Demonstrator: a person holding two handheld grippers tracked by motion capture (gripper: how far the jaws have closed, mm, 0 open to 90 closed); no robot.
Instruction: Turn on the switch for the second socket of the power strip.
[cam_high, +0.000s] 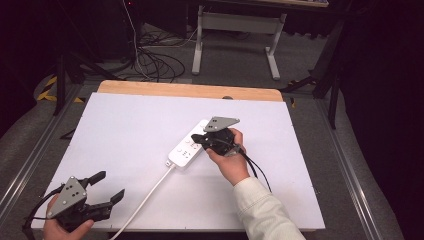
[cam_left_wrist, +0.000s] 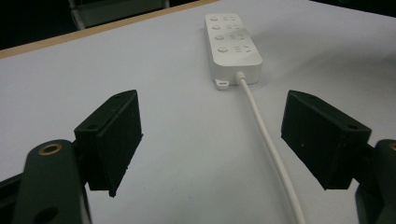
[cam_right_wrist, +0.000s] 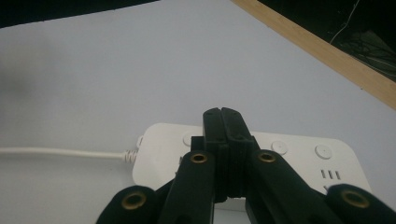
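A long white plastic power strip (cam_high: 187, 145) with round buttons along its top is lying at the middle of the high view, slanting from lower left to upper right on the white table surface (cam_high: 130, 130). Its white round cable (cam_high: 145, 200) is running from its lower end down toward the bottom edge of that frame. In the left gripper view the strip (cam_left_wrist: 232, 44) is sitting at the upper middle, with the cable (cam_left_wrist: 271, 144) trailing down toward the lower right.

The right gripper (cam_high: 199, 138), black with a grey three-cornered plate on top, is hovering over the strip just right of centre in the high view, held by a hand in a cream sleeve (cam_high: 265, 210). Its jaws are pressed flat together with nothing between them, their tips pointing at the strip's button side; whether they are touching it I cannot tell. In the right gripper view the closed jaws are rising from the bottom centre over the strip (cam_right_wrist: 299, 149), and the cable (cam_right_wrist: 60, 152) is entering from the left edge.

The left gripper (cam_high: 109, 186) is sitting at the lower left of the high view, well apart from the strip, with its jaws spread wide and empty.

A strip of pale wood (cam_high: 190, 91) is showing along the table's far edge.
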